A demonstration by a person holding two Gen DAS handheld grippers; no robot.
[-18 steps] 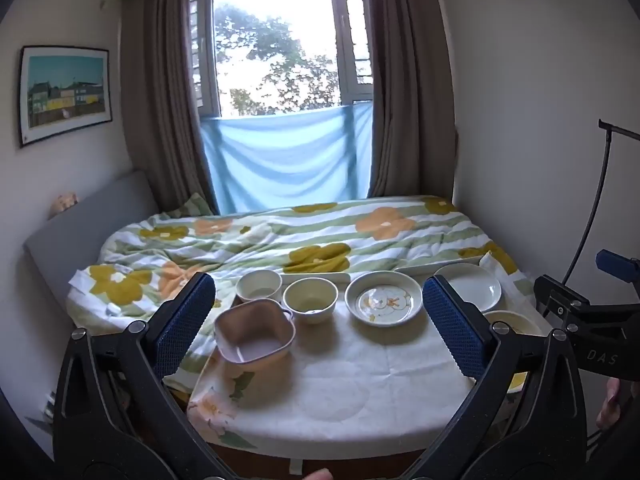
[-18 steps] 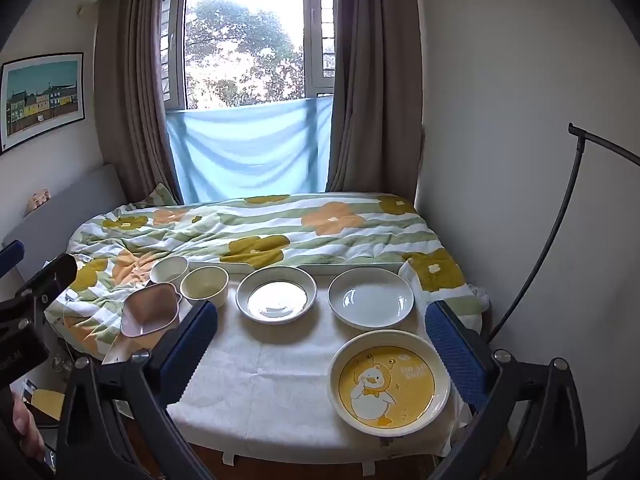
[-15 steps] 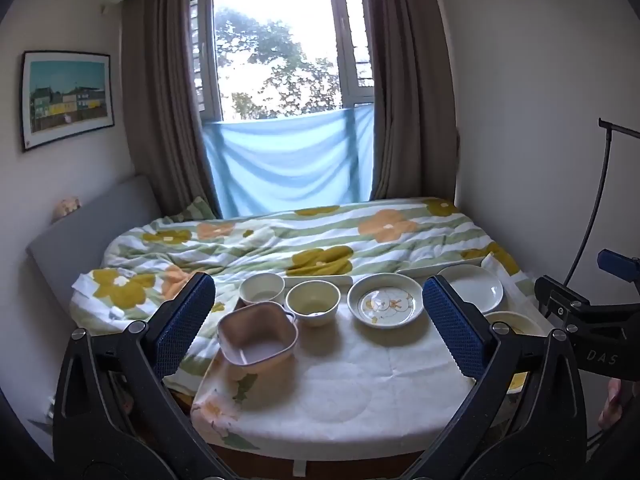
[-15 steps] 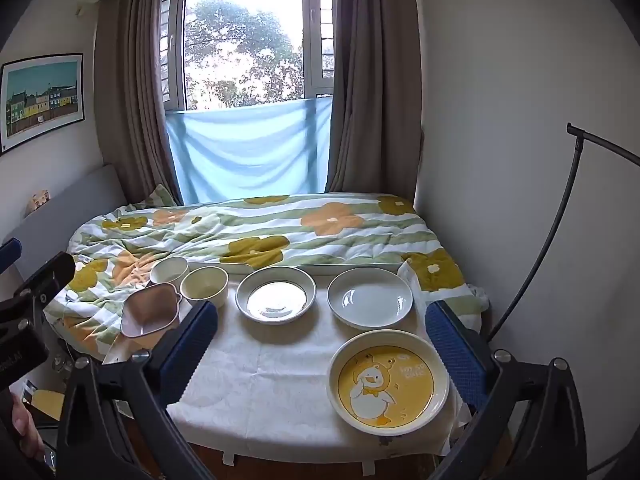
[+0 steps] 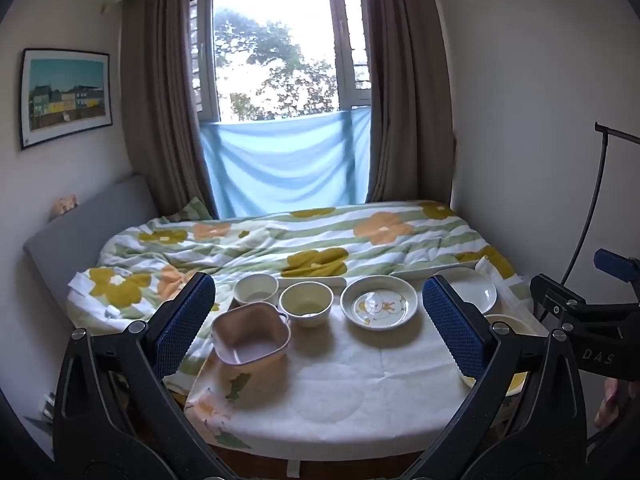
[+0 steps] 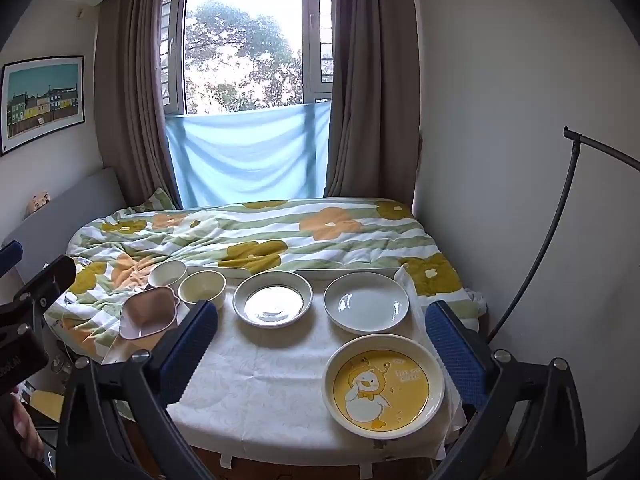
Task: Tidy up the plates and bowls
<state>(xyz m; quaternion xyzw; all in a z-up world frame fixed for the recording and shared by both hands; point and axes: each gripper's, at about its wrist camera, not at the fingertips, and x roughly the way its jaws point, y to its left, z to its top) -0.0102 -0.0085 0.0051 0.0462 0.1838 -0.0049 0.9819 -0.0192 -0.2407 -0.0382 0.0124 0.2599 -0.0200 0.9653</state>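
Observation:
A small table with a white cloth point(image 5: 340, 384) point(image 6: 260, 384) holds the dishes. A pink square bowl point(image 5: 251, 339) point(image 6: 149, 312) sits at the left, with a white bowl point(image 5: 256, 289) point(image 6: 168, 273) and a cream bowl point(image 5: 306, 303) point(image 6: 202, 287) behind it. A deep patterned plate point(image 5: 379, 307) point(image 6: 273, 299) is in the middle and a white plate point(image 5: 466, 290) point(image 6: 366, 301) to its right. A yellow duck plate point(image 6: 383, 386) lies at the front right. My left gripper point(image 5: 318, 324) and right gripper point(image 6: 322, 344) are open and empty, held above the table's near edge.
A bed with a flowered quilt point(image 5: 304, 240) point(image 6: 256, 236) stands right behind the table. A white tray edge point(image 6: 344, 273) runs along the table's back. A black lamp stand point(image 6: 560, 208) curves along the right wall. Curtains and a window are beyond.
Both views have shifted only slightly, the left one tilting up a little. Both grippers stay open and no dish has moved.

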